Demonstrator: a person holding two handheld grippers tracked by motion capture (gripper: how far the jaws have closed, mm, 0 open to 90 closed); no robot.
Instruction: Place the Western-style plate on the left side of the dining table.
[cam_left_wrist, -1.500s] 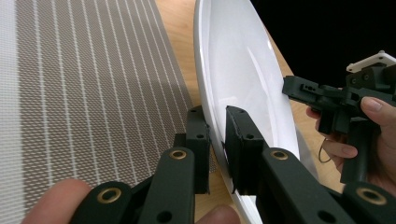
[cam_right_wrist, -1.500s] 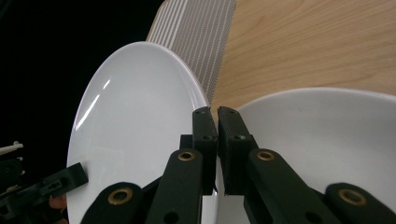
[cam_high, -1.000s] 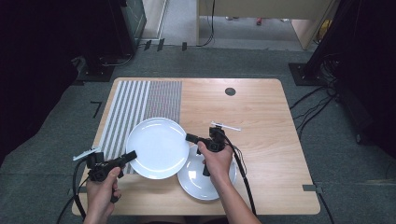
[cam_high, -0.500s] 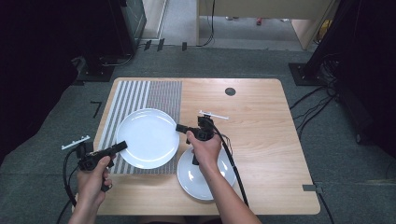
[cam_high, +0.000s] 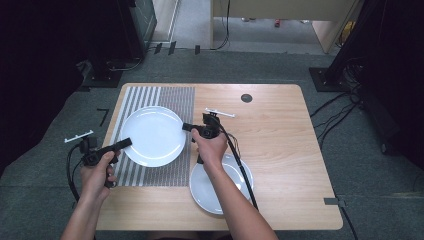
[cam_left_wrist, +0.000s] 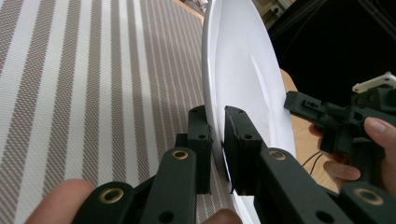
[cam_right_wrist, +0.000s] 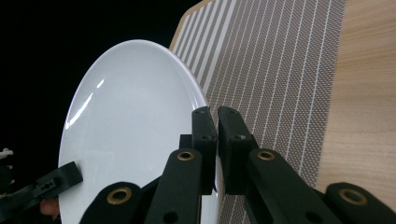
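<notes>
Both claws, left claw (cam_high: 121, 144) and right claw (cam_high: 187, 127), pinch opposite rims of one plate (cam_high: 151, 135) (plain, glossy white).

- Wooden table (cam_high: 280, 150), light top, rounded corners.
- Striped placemat (cam_high: 165, 95) on left half of table; grey and white stripes at its left, finer weave toward its right edge.
- Second white plate (cam_high: 235, 197) flat on bare wood near front edge, just right of placemat.
- Small dark round disc (cam_high: 246, 98) near back edge of table, right of placemat.
- Grey carpet (cam_high: 380, 200) all round table.
- Dark stand base and cables (cam_high: 335, 80) on floor beyond back right corner.
</notes>
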